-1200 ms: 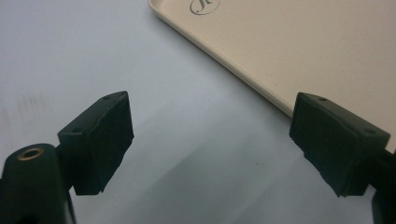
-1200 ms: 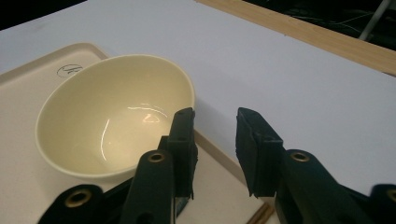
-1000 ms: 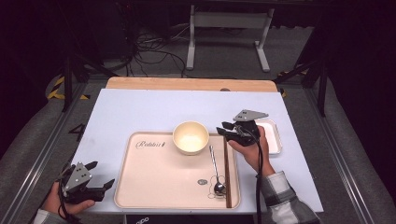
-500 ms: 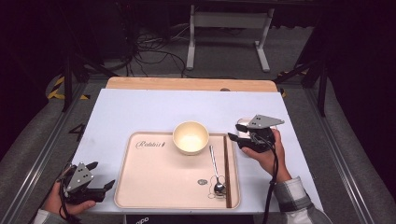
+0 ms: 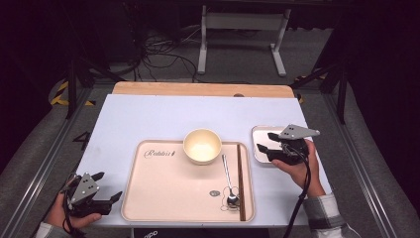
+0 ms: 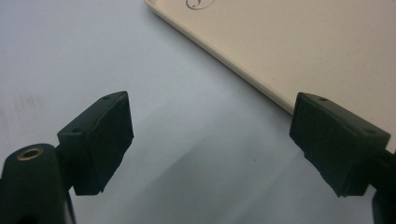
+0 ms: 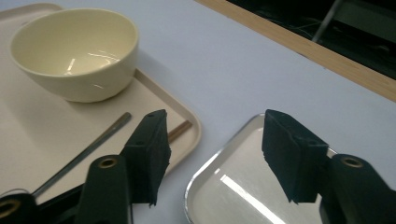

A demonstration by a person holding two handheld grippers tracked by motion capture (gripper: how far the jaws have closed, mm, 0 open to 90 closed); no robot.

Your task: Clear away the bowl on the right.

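Stretching across the middle of a dark room, the desk (image 5: 163, 119) has a pale blue-white top with a wooden strip along its far edge; a metal frame (image 5: 242, 34) and loose cables (image 5: 158, 54) stand on the floor behind it. A beige tray (image 5: 173, 188) lies near the front edge, just right of the left tongs (image 5: 106, 198), with nothing between them. On the tray's far rim sits a cream bowl (image 5: 202, 145), empty as far as the right gripper view shows. A spoon (image 5: 229, 181) lies lengthwise on the tray's right part, and dark chopsticks (image 5: 240, 181) lie along its right edge, just beside the spoon. To the right of the tray, apart from it, a small steel tray (image 5: 260, 148) rests on the desk. The right tongs (image 5: 262, 144) hover over that steel tray; their jaws have just been opening and stand well apart, nothing between them. The left tongs rest low at the desk's front left corner, jaws wide and empty over bare desk beside the tray's edge.
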